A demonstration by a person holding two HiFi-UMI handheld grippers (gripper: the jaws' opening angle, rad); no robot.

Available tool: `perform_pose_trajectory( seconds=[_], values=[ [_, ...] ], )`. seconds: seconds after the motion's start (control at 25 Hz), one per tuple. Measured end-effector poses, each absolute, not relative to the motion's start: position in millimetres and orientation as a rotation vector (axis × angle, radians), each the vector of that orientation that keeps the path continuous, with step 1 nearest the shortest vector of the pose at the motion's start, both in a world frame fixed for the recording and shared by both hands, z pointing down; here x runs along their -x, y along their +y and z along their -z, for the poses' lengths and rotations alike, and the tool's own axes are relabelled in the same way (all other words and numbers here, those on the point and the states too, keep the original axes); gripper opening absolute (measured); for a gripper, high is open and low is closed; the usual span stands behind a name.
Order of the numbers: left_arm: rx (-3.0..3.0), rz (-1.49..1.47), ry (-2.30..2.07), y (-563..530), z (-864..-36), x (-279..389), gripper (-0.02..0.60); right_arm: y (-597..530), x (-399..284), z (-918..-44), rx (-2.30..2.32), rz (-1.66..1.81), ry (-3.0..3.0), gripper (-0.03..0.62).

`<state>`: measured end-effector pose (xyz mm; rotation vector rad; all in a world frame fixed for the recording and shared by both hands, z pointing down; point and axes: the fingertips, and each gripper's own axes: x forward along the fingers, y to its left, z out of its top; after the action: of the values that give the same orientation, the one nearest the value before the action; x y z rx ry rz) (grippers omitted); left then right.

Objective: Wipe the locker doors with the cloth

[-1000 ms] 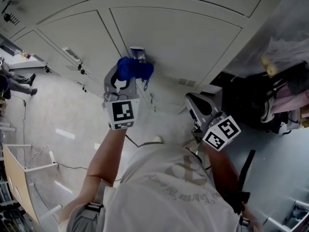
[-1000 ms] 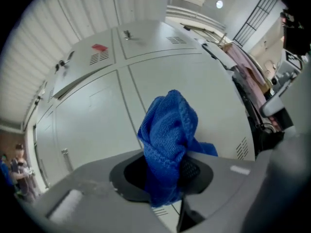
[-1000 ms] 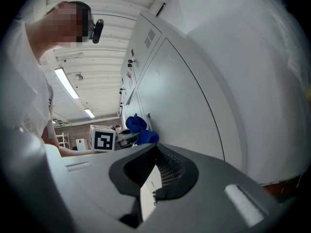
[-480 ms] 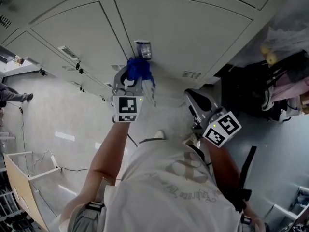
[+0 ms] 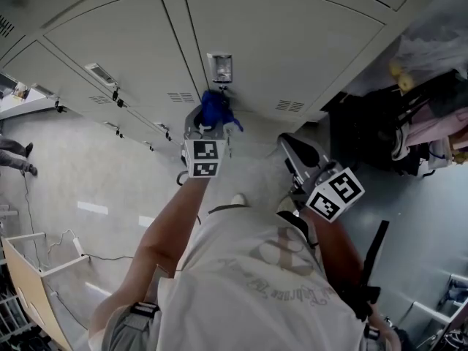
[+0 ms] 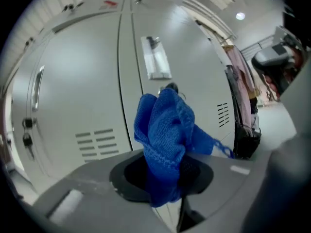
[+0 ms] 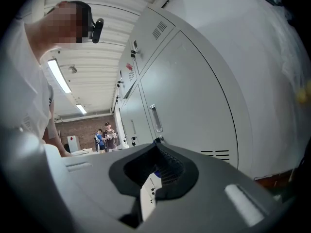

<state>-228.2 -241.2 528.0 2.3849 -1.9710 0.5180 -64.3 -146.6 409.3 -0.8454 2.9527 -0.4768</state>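
Plainly, the label holder point(image 5: 220, 67) on the grey locker door point(image 5: 285, 42) carried a slip too small to read. The blue cloth point(image 5: 217, 110) sat just below that holder, bunched up and rising out of the left gripper point(image 5: 210, 125) toward the door; whether it touched the metal could not be told. The left jaws were clamped tight on the cloth's lower end. The right gripper point(image 5: 294, 151) hung well apart from the cloth, low beside the person's body, its jaws drawn together and empty, pointing along the locker row.
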Motion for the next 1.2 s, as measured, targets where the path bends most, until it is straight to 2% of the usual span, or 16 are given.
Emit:
perform_pose_trajectory(
  seconds=[0.32, 0.44, 0.8, 1.12, 1.2],
  values=[
    [-2.024, -0.111, -1.856, -243.7, -569.8, 208.0, 0.114, -143.3, 44.8, -399.5, 0.789, 0.464, 2.961, 0.008],
    [-1.797, 0.124, -1.809, -243.7, -571.7, 205.5, 0.112, -145.2, 32.4, -397.9, 0.758, 0.468, 2.976, 0.008],
    [-1.628, 0.551, -1.736, -243.3, -511.7, 182.3, 0.11, -149.4, 16.6, -391.8, 0.603, 0.468, 3.021, 0.007],
    [-1.628, 0.792, -1.527, -241.8, -465.0, 159.0, 0.112, -148.2, 14.8, -389.1, 0.512, 0.456, 3.031, 0.007],
    [-1.727, 0.754, -1.595, -239.4, -448.7, 155.1, 0.112, -149.4, 11.0, -388.4, 0.511, 0.454, 3.028, 0.006]
  ],
)
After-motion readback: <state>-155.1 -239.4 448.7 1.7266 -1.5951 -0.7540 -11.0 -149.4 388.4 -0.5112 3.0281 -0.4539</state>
